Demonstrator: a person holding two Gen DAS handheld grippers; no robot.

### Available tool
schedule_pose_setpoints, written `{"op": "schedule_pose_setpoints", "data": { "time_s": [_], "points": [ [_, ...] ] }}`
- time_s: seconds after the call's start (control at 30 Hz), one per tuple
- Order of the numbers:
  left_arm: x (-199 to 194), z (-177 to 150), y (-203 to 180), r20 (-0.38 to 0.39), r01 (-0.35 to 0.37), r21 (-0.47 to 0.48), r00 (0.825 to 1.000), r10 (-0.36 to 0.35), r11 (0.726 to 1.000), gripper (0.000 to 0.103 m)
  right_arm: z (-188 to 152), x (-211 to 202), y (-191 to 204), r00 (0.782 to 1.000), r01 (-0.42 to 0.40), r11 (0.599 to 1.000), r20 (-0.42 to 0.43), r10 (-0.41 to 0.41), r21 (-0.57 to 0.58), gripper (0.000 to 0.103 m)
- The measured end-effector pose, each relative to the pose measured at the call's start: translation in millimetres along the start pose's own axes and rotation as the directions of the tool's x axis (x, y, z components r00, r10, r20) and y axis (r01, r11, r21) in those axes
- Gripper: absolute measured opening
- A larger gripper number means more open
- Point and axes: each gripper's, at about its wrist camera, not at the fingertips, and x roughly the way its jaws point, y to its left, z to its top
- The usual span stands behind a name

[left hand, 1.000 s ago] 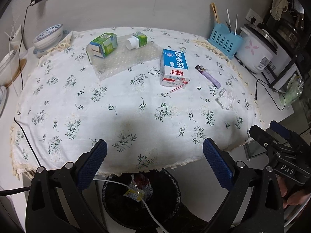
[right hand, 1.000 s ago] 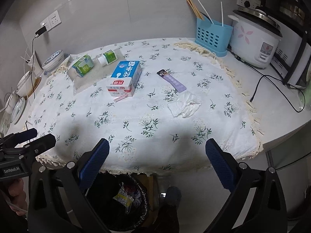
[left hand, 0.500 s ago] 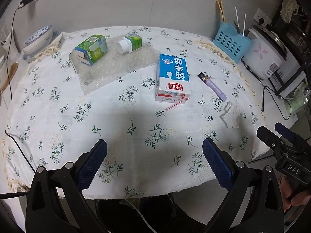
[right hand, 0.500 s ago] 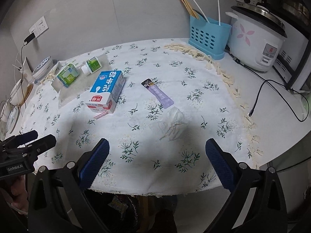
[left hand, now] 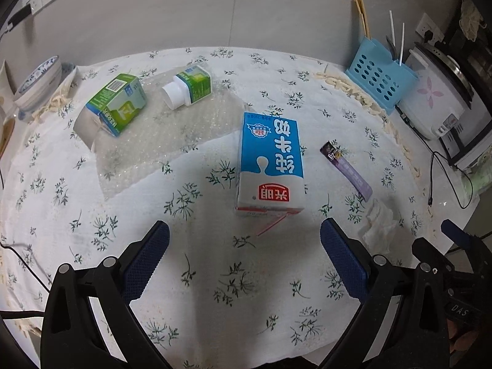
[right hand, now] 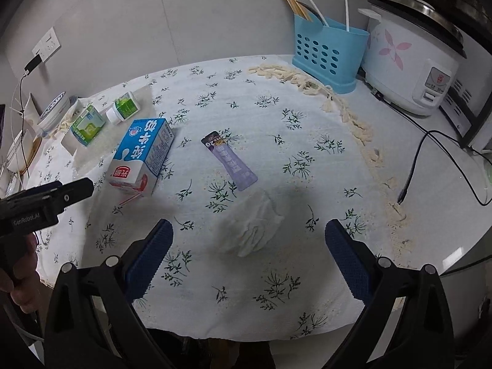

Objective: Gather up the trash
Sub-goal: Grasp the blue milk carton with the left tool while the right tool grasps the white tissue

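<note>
Both claws hang empty with jaws wide apart over the cloth-covered counter (left hand: pixel 215 276): the left claw (left hand: pixel 244 256) faces the blue milk carton (left hand: pixel 270 166) lying flat, the right claw (right hand: pixel 248 253) the crumpled tissue (right hand: pixel 250 230), with a purple sachet (right hand: pixel 229 160) just beyond it

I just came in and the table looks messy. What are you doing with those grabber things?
A person holds two tools, both open and empty, above the table. The left tool faces the blue milk carton. The right tool hovers over the crumpled tissue. A purple wrapper, a green carton and a small bottle lie there too. Nothing is picked up.
</note>
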Motion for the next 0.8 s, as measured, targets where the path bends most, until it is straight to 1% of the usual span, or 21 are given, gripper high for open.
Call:
{"op": "schedule_pose_setpoints", "data": {
  "time_s": [0.13,0.3,0.47,0.53,0.6,0.8],
  "points": [
    [20.8,10.7,-4.3,-0.027,0.003,-0.010,1.000,-0.004,1.000,0.096,0.3,16.1,-11.5,1.000,-0.010,1.000,-0.029,0.010,0.013,0.095],
    [42.5,19.3,-16.6,-0.048,0.004,0.006,0.999,-0.003,1.000,0.096,0.6,32.6,-22.0,0.998,-0.018,0.999,-0.053,0.020,0.032,0.095],
    [62.8,26.4,-20.3,-0.072,0.003,0.006,0.997,-0.002,1.000,0.096,4.2,47.9,-24.6,0.997,-0.033,0.999,-0.074,0.036,0.042,0.094],
    [70.7,28.3,-21.4,-0.079,0.004,0.012,0.997,-0.003,1.000,0.096,6.2,52.4,-22.0,0.996,-0.042,0.999,-0.083,0.045,0.034,0.089],
    [76.4,28.0,-21.7,-0.086,0.003,0.015,0.996,-0.002,1.000,0.093,7.4,56.2,-19.7,0.995,-0.050,0.998,-0.089,0.053,0.031,0.084],
    [85.6,28.6,-22.2,-0.098,0.016,0.014,0.995,-0.015,1.000,0.077,6.3,65.5,-7.4,0.990,-0.072,0.997,-0.118,0.072,0.006,0.065]
  ]
}}
